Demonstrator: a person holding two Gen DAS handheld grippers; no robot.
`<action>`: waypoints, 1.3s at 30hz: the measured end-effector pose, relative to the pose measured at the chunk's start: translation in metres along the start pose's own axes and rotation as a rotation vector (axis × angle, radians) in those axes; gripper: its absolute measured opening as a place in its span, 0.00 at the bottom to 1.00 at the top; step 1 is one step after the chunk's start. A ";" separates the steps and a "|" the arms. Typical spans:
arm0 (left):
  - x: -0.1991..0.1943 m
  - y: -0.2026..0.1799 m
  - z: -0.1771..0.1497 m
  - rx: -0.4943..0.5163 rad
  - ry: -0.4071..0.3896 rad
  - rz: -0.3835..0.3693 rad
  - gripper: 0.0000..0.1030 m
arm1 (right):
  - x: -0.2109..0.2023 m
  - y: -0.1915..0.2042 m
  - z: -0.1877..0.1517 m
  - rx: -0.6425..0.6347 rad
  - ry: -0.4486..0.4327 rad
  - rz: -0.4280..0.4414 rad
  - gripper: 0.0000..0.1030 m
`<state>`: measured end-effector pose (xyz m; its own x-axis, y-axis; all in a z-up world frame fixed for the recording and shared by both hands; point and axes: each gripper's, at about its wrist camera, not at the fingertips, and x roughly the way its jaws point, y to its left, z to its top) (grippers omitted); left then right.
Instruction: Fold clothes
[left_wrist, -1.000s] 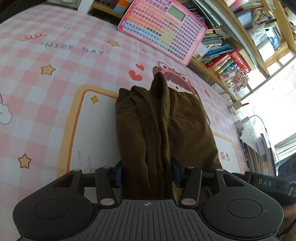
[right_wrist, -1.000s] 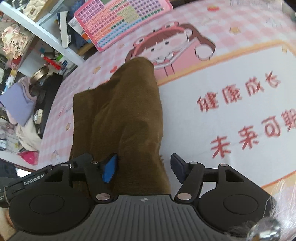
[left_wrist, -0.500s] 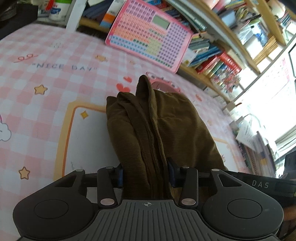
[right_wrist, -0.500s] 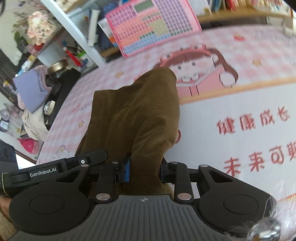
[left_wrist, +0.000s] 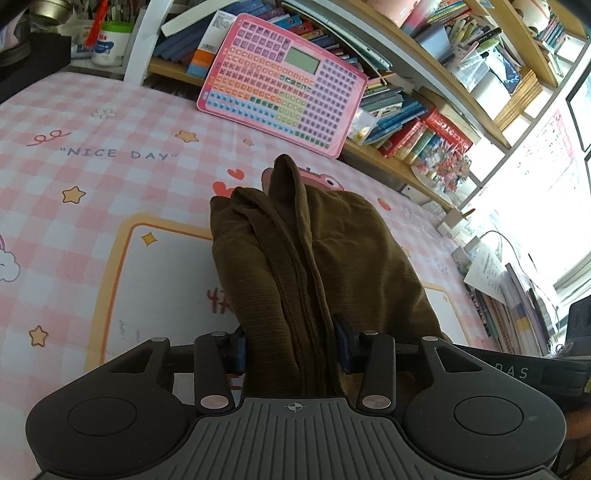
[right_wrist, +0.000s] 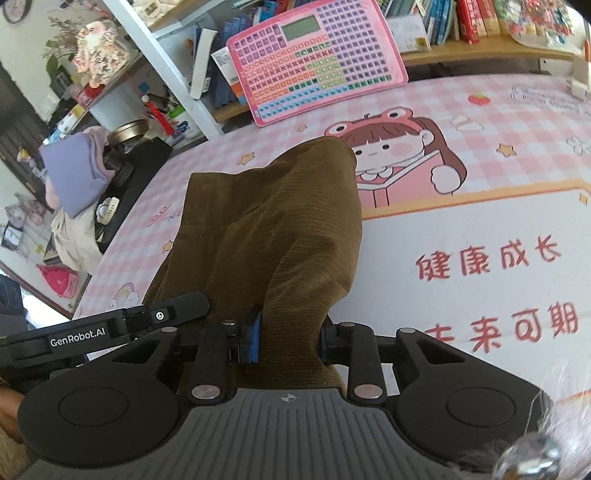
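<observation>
A brown ribbed garment (left_wrist: 303, 258) hangs folded lengthwise above the pink checked mat (left_wrist: 74, 206). My left gripper (left_wrist: 291, 347) is shut on its near edge, bunched cloth between the fingers. In the right wrist view the same brown garment (right_wrist: 266, 229) drapes forward, and my right gripper (right_wrist: 288, 341) is shut on its other near corner. The left gripper's black body (right_wrist: 110, 328) shows at the left of that view, close beside mine. The garment's far end droops toward the mat.
A pink toy keyboard tablet (left_wrist: 284, 81) leans against the bookshelf (left_wrist: 424, 122) at the mat's far edge. Books and clutter fill the shelves. A purple cloth and bags (right_wrist: 70, 173) lie off the mat's left side. Papers (left_wrist: 487, 266) are stacked at the right.
My right gripper closed on the garment's near corner. Both grippers rose and lifted the garment's near end off the mat.
</observation>
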<state>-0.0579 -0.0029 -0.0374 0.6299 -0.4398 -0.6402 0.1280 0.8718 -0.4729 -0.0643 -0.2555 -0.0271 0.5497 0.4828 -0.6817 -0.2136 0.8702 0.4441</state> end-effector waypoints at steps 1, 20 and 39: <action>0.000 -0.004 -0.001 0.003 -0.002 0.006 0.40 | -0.002 -0.004 0.000 0.001 0.001 0.008 0.25; 0.006 -0.085 -0.029 0.036 0.005 0.053 0.40 | -0.060 -0.070 -0.015 0.028 -0.026 0.060 0.25; 0.002 -0.107 -0.003 0.099 -0.061 0.039 0.40 | -0.074 -0.073 0.009 0.015 -0.130 0.089 0.25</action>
<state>-0.0725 -0.0978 0.0102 0.6812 -0.3938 -0.6171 0.1760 0.9063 -0.3841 -0.0822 -0.3555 -0.0035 0.6294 0.5400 -0.5587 -0.2545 0.8227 0.5084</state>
